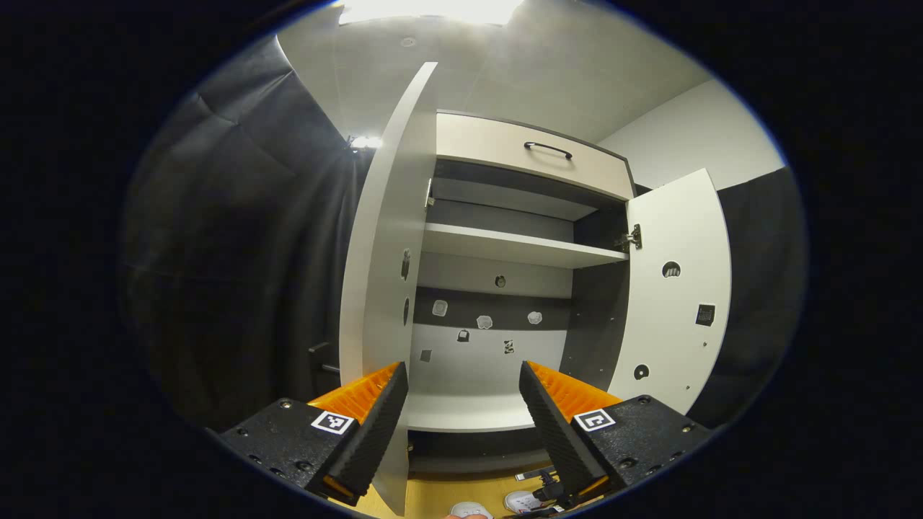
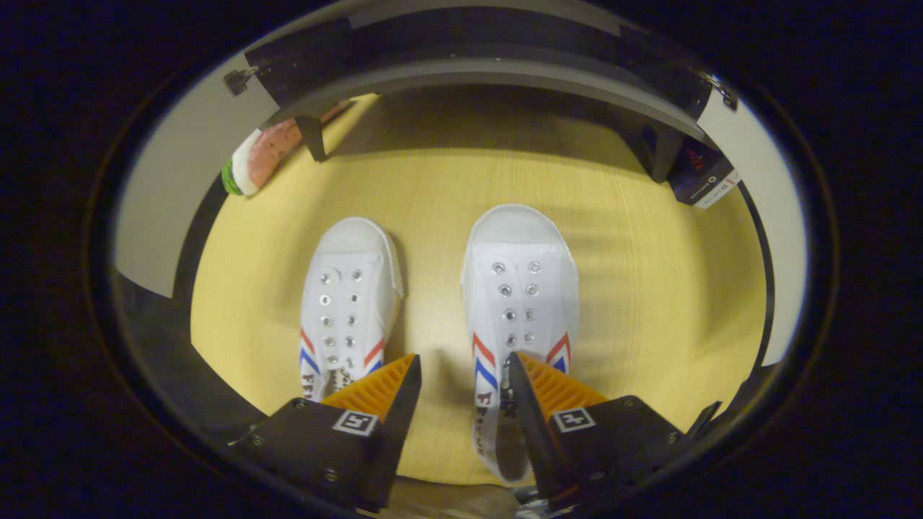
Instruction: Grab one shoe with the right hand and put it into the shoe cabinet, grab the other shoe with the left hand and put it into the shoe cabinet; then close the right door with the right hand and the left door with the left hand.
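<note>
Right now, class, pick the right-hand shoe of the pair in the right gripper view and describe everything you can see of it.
The right-hand shoe is a white low sneaker, seemingly canvas, with a smooth rounded toe cap, two rows of metal eyelets without laces, and red and blue angled stripes on both sides. It lies flat on the yellow wood-grain floor, toe toward the cabinet base, beside but apart from its twin. The right gripper hangs open over its heel end, one finger covering part of the opening.

left gripper view faced the open shoe cabinet (image 1: 505,288) head-on from near, shelves ahead of its spread jaws. right gripper view looked steeply down, close over two shoes (image 2: 519,295) on the floor (image 2: 649,288), cabinet base beyond its jaws. shared: cabinet.
</note>
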Demonstrator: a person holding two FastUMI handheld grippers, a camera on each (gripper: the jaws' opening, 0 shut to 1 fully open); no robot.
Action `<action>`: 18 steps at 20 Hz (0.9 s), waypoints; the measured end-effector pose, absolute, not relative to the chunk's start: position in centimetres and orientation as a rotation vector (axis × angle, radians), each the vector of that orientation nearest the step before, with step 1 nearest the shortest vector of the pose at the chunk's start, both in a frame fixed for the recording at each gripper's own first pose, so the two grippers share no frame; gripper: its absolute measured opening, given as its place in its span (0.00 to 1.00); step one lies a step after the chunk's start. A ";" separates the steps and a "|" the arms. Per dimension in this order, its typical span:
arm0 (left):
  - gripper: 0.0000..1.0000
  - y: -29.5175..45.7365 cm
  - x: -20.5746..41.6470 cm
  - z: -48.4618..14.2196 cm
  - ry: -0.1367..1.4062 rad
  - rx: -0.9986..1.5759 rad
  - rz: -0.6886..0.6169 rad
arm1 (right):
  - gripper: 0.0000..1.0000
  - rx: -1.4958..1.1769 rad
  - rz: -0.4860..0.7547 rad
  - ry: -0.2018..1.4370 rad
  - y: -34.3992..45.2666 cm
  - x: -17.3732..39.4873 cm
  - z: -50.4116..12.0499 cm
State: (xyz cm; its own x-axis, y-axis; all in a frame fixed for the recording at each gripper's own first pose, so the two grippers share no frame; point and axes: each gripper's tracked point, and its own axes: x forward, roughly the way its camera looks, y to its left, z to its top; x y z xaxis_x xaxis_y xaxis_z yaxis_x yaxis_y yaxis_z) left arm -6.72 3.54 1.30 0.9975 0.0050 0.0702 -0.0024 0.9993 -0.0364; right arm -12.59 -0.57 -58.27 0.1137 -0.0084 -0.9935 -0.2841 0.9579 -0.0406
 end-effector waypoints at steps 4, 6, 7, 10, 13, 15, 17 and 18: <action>0.95 3.6 -6.5 1.2 -0.070 -0.023 0.009 | 0.65 -0.256 0.202 1.495 -0.6 -12.6 -58.7; 0.94 3.6 -6.5 1.2 -0.074 -0.022 0.011 | 0.64 -0.282 0.196 1.521 -0.7 -12.6 -58.9; 0.94 3.6 -6.4 1.2 -0.076 -0.020 0.011 | 0.65 -0.303 0.189 1.533 -0.7 -12.6 -59.2; 0.94 3.6 -6.4 1.1 -0.075 -0.015 0.012 | 0.22 -0.390 0.140 1.518 -1.9 -12.1 -58.9; 0.94 3.5 -6.3 1.2 -0.079 -0.023 0.004 | 0.22 -0.352 0.160 1.501 -1.7 -12.2 -58.7; 0.95 3.5 -6.4 1.2 -0.079 -0.024 -0.003 | 0.06 -0.309 0.164 1.489 -1.9 -12.1 -58.9; 0.95 3.5 -6.3 1.2 -0.079 -0.020 -0.009 | 0.06 -0.231 0.133 1.481 -1.8 -12.2 -58.6; 0.94 3.5 -6.3 1.1 -0.080 -0.016 -0.012 | 0.06 -0.185 0.115 1.473 -1.6 -12.1 -58.3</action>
State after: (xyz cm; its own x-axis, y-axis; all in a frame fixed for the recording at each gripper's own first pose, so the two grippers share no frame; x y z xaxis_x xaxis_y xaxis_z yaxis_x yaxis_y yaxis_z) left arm -6.30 3.49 1.14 0.9968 -0.0114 0.0797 0.0127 0.9998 -0.0153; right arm -12.10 -1.63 -58.27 0.0959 -0.0358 -0.9947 -0.1903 0.9803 -0.0536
